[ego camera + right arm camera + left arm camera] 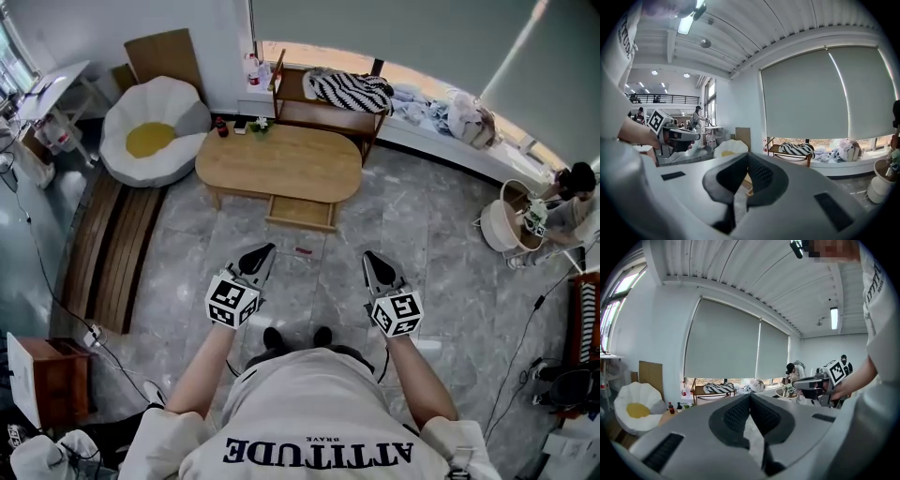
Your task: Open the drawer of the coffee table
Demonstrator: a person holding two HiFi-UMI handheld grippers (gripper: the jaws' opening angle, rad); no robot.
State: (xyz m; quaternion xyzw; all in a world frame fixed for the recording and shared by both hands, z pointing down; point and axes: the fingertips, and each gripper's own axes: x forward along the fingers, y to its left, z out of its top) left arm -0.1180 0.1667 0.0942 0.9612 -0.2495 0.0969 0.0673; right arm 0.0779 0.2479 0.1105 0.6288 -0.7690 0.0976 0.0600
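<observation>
The oval wooden coffee table (281, 164) stands across the room ahead of me in the head view. Its drawer (302, 212) juts out from under the front edge, over the grey stone floor. Both grippers are held up in front of the person's body, well short of the table and touching nothing. My left gripper (265, 251) is shut and empty, its tips meeting (750, 394) in its own view. My right gripper (368, 256) is also shut and empty, tips together (747, 153). Each gripper shows in the other's view.
An egg-shaped white chair (150, 131) sits left of the table, with a slatted wooden bench (117, 248) below it. A low shelf with striped cloth (328, 98) stands behind. Small bottles (239, 124) crowd the table's back corner. A basket (511, 220) and a crouching person (572, 192) are at right.
</observation>
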